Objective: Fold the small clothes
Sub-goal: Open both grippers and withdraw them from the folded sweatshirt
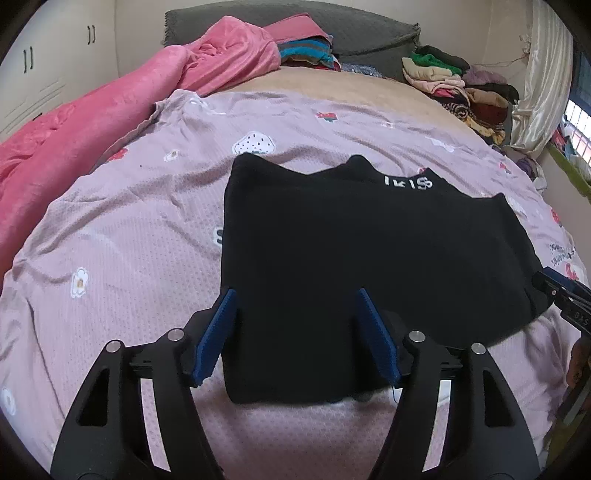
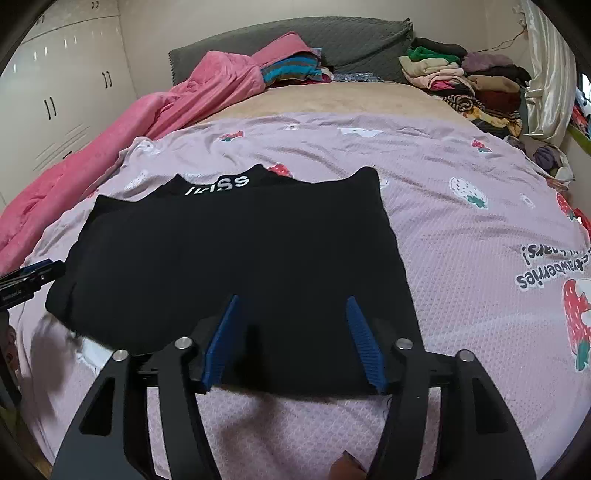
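Observation:
A black garment (image 1: 351, 251) with white lettering at its far edge lies flat and folded on the lilac strawberry-print sheet (image 1: 122, 229); it also shows in the right wrist view (image 2: 236, 251). My left gripper (image 1: 297, 295) is open, its blue pads above the garment's near left part, holding nothing. My right gripper (image 2: 291, 301) is open over the garment's near right part, empty. The right gripper's tip shows at the right edge of the left wrist view (image 1: 561, 291). The left gripper's tip shows at the left edge of the right wrist view (image 2: 33, 277).
A pink blanket (image 1: 92, 110) lies bunched along the bed's left side. A grey headboard cushion (image 1: 288, 26) and stacks of folded clothes (image 1: 454, 81) sit at the far end. White wardrobe doors (image 2: 55, 92) stand left; a curtain (image 1: 543, 74) hangs right.

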Action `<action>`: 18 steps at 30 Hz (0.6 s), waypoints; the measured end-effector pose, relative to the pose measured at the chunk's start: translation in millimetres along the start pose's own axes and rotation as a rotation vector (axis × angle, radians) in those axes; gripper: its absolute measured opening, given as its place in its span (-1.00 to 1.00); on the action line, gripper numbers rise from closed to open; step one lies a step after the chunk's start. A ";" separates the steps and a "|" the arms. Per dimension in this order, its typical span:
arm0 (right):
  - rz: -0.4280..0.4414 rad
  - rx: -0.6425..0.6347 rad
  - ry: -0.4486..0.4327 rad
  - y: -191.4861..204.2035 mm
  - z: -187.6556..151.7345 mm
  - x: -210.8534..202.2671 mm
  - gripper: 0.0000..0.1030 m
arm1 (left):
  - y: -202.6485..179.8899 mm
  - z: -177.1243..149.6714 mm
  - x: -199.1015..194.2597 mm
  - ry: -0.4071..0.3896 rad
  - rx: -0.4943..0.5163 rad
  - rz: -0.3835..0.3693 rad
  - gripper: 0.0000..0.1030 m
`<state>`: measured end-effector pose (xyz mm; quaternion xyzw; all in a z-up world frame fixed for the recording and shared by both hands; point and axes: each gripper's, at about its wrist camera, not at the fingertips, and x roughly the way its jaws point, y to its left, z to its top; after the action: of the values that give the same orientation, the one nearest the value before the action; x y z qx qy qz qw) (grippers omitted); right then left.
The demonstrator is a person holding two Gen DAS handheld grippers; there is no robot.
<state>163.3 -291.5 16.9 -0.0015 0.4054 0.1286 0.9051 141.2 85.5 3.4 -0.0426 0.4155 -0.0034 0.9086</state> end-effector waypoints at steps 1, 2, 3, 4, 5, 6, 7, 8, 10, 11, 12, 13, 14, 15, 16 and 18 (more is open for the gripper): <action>-0.001 -0.004 0.004 0.5 -0.5 0.4 0.17 | -0.5 -1.8 -1.2 0.001 0.000 -0.003 0.22; -0.001 -0.011 0.010 1.5 -1.6 0.6 0.19 | -1.0 -3.7 -2.6 0.002 0.000 -0.006 0.25; 0.000 -0.016 0.012 2.2 -2.6 0.7 0.22 | -1.6 -5.6 -3.8 0.002 0.000 -0.005 0.31; -0.001 -0.020 0.014 2.8 -3.5 0.8 0.24 | -2.1 -7.6 -4.5 0.005 0.001 -0.005 0.33; -0.001 -0.019 0.014 2.4 -4.5 0.8 0.27 | -2.5 -9.2 -5.0 0.009 0.003 -0.006 0.33; 0.002 -0.015 0.018 2.1 -5.4 1.1 0.29 | -3.0 -11.1 -5.3 0.013 0.004 -0.005 0.33; 0.005 -0.011 0.023 1.9 -6.2 1.9 0.29 | -3.6 -12.8 -5.2 0.018 0.007 -0.003 0.33; 0.003 -0.007 0.027 1.3 -7.2 2.6 0.30 | -4.2 -14.5 -5.0 0.022 0.010 -0.001 0.33; -0.003 -0.002 0.043 -0.1 -9.8 5.0 0.36 | -5.0 -16.6 -3.3 0.036 0.015 0.006 0.33; -0.010 0.002 0.054 -1.0 -11.6 6.7 0.37 | -5.0 -17.9 -2.1 0.043 0.016 0.010 0.33; -0.015 0.003 0.060 -2.1 -13.0 7.9 0.37 | -4.8 -19.6 0.7 0.058 0.016 0.016 0.33; -0.020 0.005 0.068 -3.3 -14.8 9.0 0.37 | -4.3 -21.1 4.0 0.075 0.017 0.023 0.33; -0.023 0.007 0.074 -4.4 -16.5 10.1 0.38 | -3.9 -22.7 6.3 0.089 0.016 0.027 0.33; -0.025 0.011 0.080 -5.8 -17.8 11.1 0.38 | -2.4 -24.3 10.8 0.114 0.014 0.031 0.33; -0.028 0.019 0.090 -8.0 -19.5 12.9 0.38 | -1.4 -25.5 13.6 0.130 0.011 0.032 0.35; -0.027 0.033 0.097 -10.9 -21.5 14.6 0.38 | 1.5 -27.6 18.3 0.157 -0.001 0.031 0.41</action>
<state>159.3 -301.0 -9.3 0.0017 0.4509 0.1096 0.8858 132.2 84.2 -28.5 -0.0361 0.4859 0.0075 0.8733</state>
